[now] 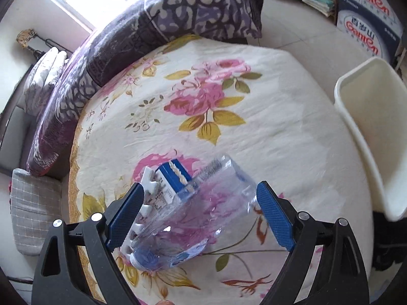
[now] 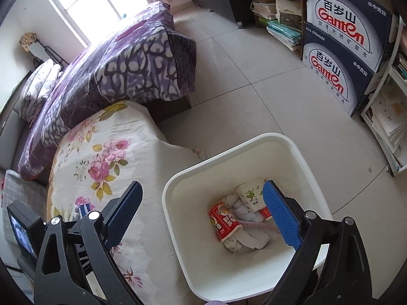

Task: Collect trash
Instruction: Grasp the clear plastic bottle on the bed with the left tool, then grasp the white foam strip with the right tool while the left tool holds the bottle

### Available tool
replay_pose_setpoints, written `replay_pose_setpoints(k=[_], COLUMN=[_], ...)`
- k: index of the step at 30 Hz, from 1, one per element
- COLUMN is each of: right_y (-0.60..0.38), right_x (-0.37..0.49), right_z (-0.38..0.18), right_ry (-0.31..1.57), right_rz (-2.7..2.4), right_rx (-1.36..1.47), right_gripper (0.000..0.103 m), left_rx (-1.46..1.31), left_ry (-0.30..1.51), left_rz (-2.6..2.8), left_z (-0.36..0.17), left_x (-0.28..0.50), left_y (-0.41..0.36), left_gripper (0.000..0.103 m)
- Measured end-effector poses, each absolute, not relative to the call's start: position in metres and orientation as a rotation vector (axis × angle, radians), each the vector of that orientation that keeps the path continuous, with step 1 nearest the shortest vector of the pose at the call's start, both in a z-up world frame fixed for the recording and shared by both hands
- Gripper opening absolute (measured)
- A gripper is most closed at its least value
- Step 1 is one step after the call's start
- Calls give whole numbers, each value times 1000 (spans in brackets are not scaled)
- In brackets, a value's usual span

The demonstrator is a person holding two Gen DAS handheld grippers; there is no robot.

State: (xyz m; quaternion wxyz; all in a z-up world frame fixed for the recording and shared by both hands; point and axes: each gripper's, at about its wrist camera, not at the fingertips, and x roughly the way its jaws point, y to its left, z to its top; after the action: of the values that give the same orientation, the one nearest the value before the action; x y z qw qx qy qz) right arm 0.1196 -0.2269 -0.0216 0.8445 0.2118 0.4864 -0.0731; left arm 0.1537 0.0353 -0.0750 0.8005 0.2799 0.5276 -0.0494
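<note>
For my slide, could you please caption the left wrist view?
Open left gripper over a clear plastic bottle on the floral bedsheet.

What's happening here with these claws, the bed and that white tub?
A person is tidying up trash with a claw in each hand. The left claw is open around a clear plastic bottle lying on the flowered bedsheet, beside a small blue and white box; it isn't gripped yet. The right claw hangs open and empty above the white bin, which already holds a red wrapper, a paper cup and crumpled tissues.
</note>
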Motion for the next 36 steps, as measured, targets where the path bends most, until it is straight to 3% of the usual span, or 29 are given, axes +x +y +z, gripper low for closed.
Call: replay_pose_setpoints(k=[6,8,10,11,19,28,36], right_y=[-194,-185,-175,-171,-128,-47,45], right_x=[129,133,136,138,143,143,146], right_z=[-31,-35,-40,-41,-52,-78,-90], right_ry=[1064,1079,1095,1100,1112,1178,1188], right_rz=[-125,-115,-107,-103,-58,66,142], right_rx=[377,368,362,360,309,225,350], right_gripper=[92,92,92,92,92,92,92], left_rx=[665,677,663,644,258,-99,-285], left_ry=[1195,1208,1246,1260,1214,972,778], left_rz=[-190,-212,-238,-237,-214,-53,91], left_z=[-97,-105,-111,-113,-67,20,77], left_x=[151,148,146,145,145,131,101], left_y=[47,50,53,57,125,222,283], left_gripper=[88,83,49,45,44,43,43])
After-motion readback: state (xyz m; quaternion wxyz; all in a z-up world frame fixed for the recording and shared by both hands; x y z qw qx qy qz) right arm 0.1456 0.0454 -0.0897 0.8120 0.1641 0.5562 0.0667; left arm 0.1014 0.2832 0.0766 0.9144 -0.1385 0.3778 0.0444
